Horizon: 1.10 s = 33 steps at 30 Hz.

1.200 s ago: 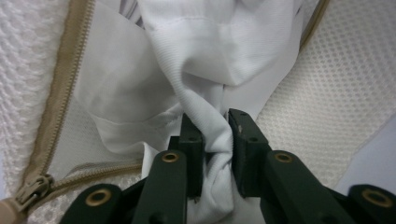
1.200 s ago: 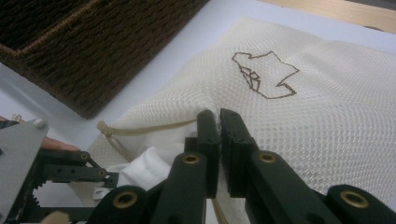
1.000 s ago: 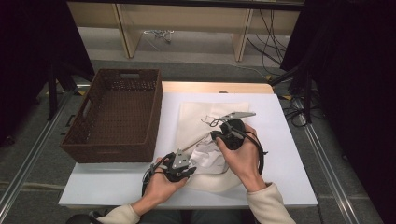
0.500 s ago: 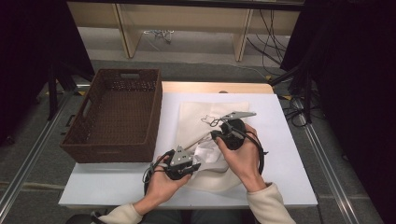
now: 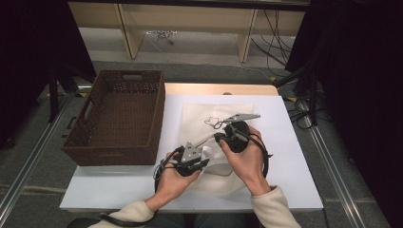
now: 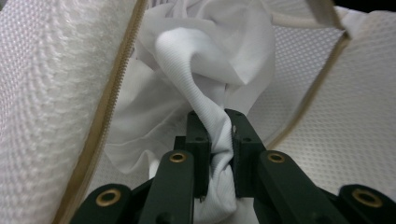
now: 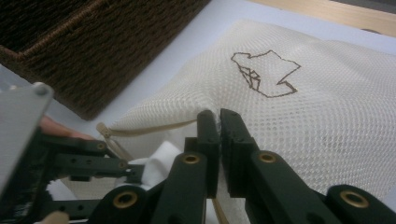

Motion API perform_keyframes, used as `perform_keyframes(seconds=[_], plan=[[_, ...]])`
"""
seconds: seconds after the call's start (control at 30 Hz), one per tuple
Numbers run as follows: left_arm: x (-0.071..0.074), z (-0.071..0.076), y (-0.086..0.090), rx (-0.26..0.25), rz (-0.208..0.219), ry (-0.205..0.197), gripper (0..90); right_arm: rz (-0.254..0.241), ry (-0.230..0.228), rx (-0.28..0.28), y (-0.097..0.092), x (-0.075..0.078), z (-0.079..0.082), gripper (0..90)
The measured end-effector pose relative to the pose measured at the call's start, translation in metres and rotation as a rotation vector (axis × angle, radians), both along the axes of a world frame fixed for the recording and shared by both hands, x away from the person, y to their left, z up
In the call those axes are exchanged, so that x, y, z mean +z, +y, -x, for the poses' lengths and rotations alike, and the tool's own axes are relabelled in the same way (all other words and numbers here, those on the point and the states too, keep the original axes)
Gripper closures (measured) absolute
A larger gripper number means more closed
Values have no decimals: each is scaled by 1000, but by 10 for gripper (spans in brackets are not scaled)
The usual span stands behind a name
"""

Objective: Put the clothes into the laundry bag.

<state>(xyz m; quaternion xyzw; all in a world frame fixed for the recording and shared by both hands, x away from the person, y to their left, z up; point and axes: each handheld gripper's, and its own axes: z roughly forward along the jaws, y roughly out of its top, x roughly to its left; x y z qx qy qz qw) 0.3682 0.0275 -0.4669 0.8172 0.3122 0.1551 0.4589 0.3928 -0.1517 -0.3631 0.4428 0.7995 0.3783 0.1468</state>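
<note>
The left gripper (image 6: 219, 140) view shows its jaws clamped on white cloth (image 6: 205, 65) inside the mesh bag (image 7: 327, 121); the right gripper (image 7: 218, 123) view shows jaws pinching the bag's edge beside the basket (image 5: 119, 114).

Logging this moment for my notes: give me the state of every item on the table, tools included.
Cream mesh zip bag: unzipped, lying flat, edge lifted.
White ribbed cloth: bunched, at the bag's mouth.
Brown wicker basket: upright, empty.
Left tool: shut on the cloth.
Right tool: shut on the bag's edge.
</note>
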Motion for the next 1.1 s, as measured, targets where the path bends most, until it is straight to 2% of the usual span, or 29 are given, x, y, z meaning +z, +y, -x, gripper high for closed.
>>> perform_keyframes(seconds=[0.03,0.07,0.17,0.2,0.27,0.33,0.37,0.4,0.43,0.47,0.57,0.6,0.63,0.67,0.77,0.87,0.93,0.97,1.03,1.1], plan=[[-3,-3,-2,-1,-18,4,799,13,-17,4,-1,0,-1,881],[-4,-4,-3,-9,-24,10,797,-9,28,-25,1,0,1,881],[-6,-6,-5,-3,-44,12,791,-3,8,-4,0,0,0,881],[-8,-6,-7,-10,-35,11,785,-3,11,-5,0,0,0,881],[-12,-8,-9,-9,-60,11,769,-9,23,-17,0,0,0,881],[-14,-8,-10,-12,-57,7,746,-12,24,-18,1,0,0,881],[-15,-8,-10,-18,-70,3,746,-14,27,-19,1,0,0,881],[-15,-8,-10,-45,-82,11,692,-13,29,-24,1,0,1,881],[-15,-8,-10,-45,-82,11,660,-10,28,-24,0,0,1,881],[-15,-7,-11,-61,-86,-13,630,-10,30,-24,0,0,1,881],[-15,-5,-11,-69,-86,-17,585,-12,34,-27,1,1,1,881],[-15,-5,-10,-73,-102,-21,550,-12,34,-27,1,1,1,881],[-15,-3,-11,-76,-87,-19,507,-6,28,-24,0,0,1,881],[-14,-2,-9,-77,-105,-25,490,-9,30,-22,0,1,1,881],[-12,0,-8,-76,-97,-29,449,-11,30,-18,0,1,1,881],[-3,6,-4,-81,-81,-38,391,-9,32,-25,-1,1,1,881],[0,8,-2,-81,-89,-42,373,-10,32,-26,0,1,1,881],[2,13,-1,-81,-65,-46,370,0,19,-19,-1,1,0,881],[4,14,1,-95,-79,-39,367,2,10,0,-3,1,0,881],[4,22,5,-99,-68,-43,364,-14,30,-20,-2,2,1,881]])
